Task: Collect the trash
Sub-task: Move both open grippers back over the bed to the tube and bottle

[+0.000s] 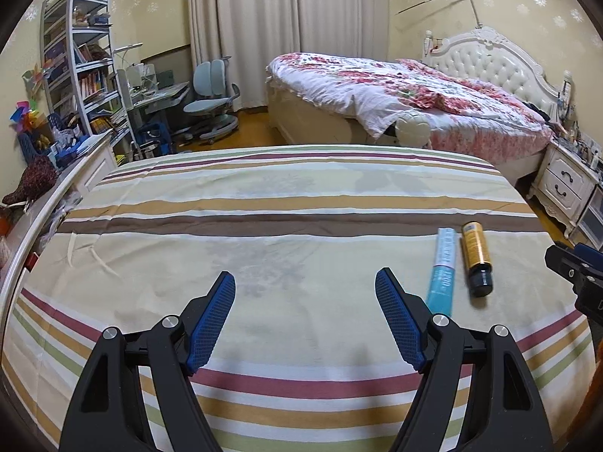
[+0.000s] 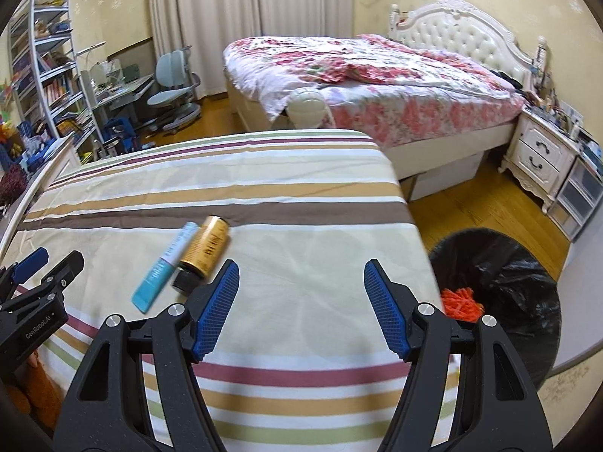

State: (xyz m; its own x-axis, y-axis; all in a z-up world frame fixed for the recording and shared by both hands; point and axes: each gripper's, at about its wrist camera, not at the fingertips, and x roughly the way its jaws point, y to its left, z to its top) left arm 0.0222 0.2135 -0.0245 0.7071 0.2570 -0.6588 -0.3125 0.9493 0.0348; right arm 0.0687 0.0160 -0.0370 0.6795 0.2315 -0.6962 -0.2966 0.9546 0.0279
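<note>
Trash waiting on striped bed

Bottle, gold with a black cap, lies on the striped bed touching a blue tube. Left hand-held gripper and right hand-held gripper hover above the bed, both released, nothing between the jaws. Bin with a black liner stands beside the bed's right edge.

On the striped sheet at mid-frame lie two pieces of trash: one blue tube and one gold bottle. At lower right stands one black-lined bin. Two grippers show.
</note>
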